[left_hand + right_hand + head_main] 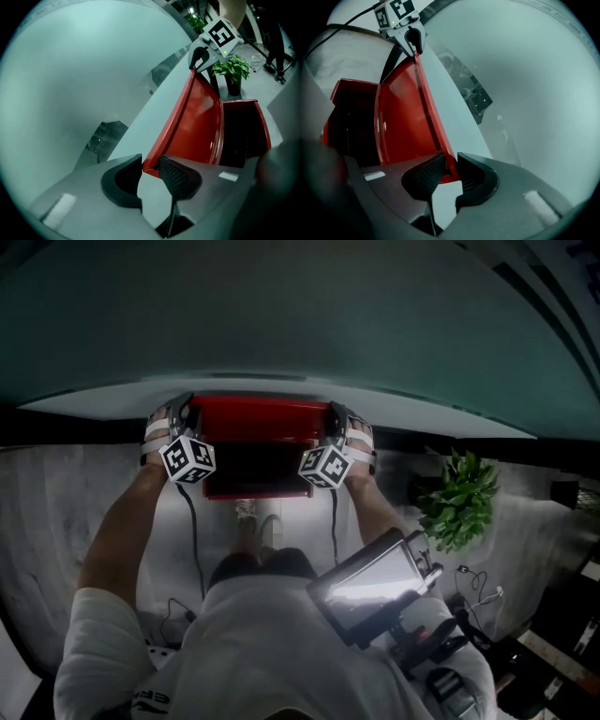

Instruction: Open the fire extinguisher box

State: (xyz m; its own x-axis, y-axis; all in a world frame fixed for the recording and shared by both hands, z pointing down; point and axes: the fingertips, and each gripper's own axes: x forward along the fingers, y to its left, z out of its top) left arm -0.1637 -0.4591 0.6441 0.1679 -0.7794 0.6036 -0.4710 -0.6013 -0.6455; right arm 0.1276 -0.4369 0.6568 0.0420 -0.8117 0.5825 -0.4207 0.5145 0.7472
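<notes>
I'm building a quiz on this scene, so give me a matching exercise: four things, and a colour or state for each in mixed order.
Things:
1. lid
2. potted plant
3. left hand-held gripper
4. box interior

Colours or states:
A. green
B. dark
C. red, raised
D. clamped on a lid corner

Pairs: 1-C, 2-A, 3-D, 4-B

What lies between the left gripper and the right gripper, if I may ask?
The raised red lid spans that stretch, the left gripper on one corner, the right gripper on the other; the head view shows it.
</notes>
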